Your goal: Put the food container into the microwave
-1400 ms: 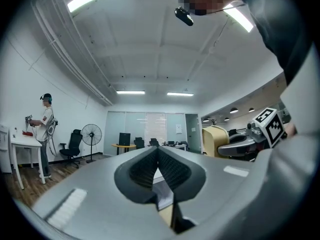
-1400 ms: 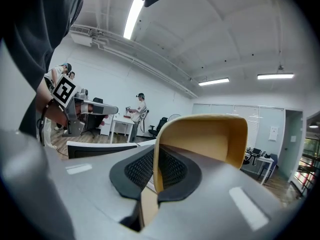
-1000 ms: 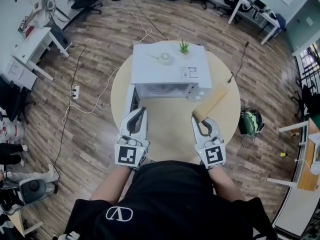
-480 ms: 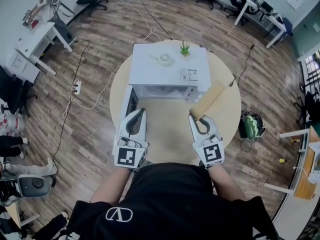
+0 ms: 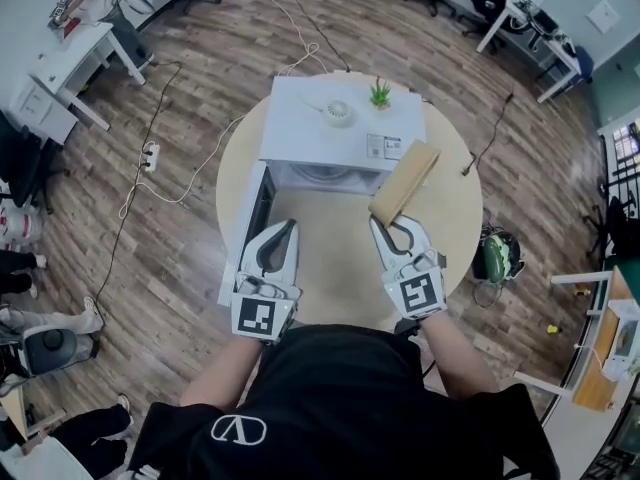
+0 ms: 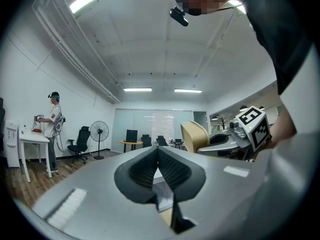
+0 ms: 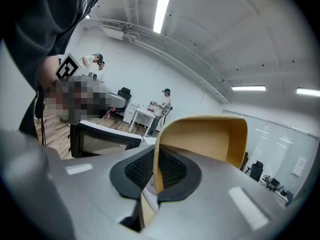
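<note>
Before the microwave [image 5: 340, 133], a tan, seemingly empty food container [image 5: 404, 183] tilts.

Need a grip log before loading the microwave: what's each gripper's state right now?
Left gripper: closed, empty.
Right gripper: closed on the food container wall.
</note>
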Demonstrator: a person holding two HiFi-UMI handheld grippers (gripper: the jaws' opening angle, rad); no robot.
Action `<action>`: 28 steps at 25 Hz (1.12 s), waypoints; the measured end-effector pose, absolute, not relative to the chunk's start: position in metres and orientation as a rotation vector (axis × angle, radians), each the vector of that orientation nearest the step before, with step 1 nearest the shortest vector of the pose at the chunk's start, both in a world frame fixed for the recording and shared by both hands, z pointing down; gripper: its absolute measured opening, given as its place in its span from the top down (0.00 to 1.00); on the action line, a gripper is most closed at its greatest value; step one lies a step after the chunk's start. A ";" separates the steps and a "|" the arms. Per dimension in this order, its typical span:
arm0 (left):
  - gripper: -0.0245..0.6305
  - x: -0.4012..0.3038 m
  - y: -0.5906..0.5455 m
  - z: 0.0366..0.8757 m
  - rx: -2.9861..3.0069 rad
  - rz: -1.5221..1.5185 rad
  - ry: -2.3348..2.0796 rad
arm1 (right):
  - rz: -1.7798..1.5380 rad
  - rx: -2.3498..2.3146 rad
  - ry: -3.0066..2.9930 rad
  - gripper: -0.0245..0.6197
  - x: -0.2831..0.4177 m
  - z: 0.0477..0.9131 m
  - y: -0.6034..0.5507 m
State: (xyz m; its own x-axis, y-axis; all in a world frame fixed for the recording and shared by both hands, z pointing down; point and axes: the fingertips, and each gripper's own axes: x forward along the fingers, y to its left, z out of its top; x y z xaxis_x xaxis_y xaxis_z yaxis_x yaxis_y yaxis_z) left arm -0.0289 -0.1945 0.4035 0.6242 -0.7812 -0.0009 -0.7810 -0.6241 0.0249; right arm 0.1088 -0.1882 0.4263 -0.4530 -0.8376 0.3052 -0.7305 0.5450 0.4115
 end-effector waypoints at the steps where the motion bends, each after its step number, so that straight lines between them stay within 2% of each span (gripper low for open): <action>1: 0.96 -0.030 -0.193 0.406 2.807 -0.012 -1.354 | -0.316 1.247 -2.310 0.94 0.106 0.427 -0.192; 11: 0.96 -0.038 -0.181 0.431 2.770 0.022 -1.348 | -0.478 0.733 -2.158 0.94 0.050 0.503 -0.206; 21: 0.96 -0.056 -0.171 0.462 2.685 0.033 -1.369 | -0.423 0.330 -2.059 0.94 0.011 0.596 -0.196; 28: 0.96 -0.066 -0.159 0.484 2.613 0.044 -1.373 | -0.362 0.169 -1.954 0.94 0.016 0.661 -0.198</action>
